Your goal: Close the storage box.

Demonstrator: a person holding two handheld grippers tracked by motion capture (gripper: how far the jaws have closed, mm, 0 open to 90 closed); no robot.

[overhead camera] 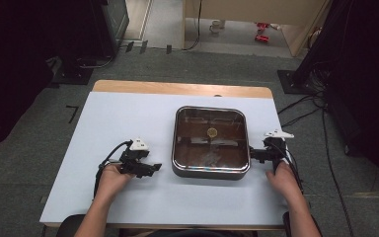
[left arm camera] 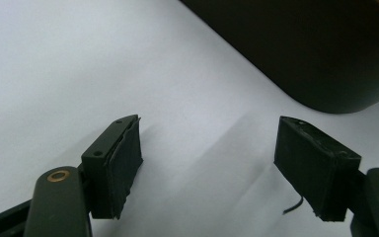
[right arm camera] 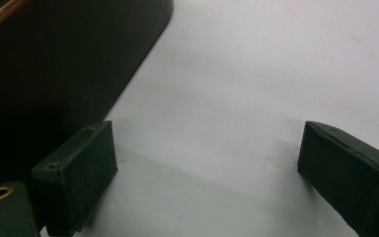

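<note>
1. Table (overhead camera: pixel 118 123): a white surface with a wooden strip along its 12 o'clock edge, seen from above in the high view.

2. Square pan (overhead camera: pixel 210 142): a dark, round-cornered pan with a glass lid, standing slightly toward 3 o'clock of the table's centre. A small round knob (overhead camera: pixel 211 132) sits at the middle of the lid. In the left gripper view the pan's dark side wall (left arm camera: pixel 325 54) fills the 1 o'clock corner; in the right gripper view the wall (right arm camera: pixel 54 74) fills the 10 o'clock side.

3. Left gripper (overhead camera: pixel 150 169): held in the person's left hand (overhead camera: pixel 111 180) at 9 o'clock of the pan, near it but not touching, low over the table and pointing toward the pan's near corner. In the left gripper view (left arm camera: pixel 208 165) its jaws stand wide apart with only bare white table between them; nothing is held.

4. Right gripper (overhead camera: pixel 253 154): held in the person's right hand (overhead camera: pixel 282 178) at 3 o'clock of the pan, its tips just beside the pan's wall. In the right gripper view (right arm camera: pixel 205 173) its jaws stand wide apart over bare table, with one pad (right arm camera: pixel 76 173) close alongside the pan's wall; whether it touches cannot be told. Nothing is held.

5. Floor (overhead camera: pixel 227 64): grey carpet around the table, with cables (overhead camera: pixel 306 106) trailing at 3 o'clock.
</note>
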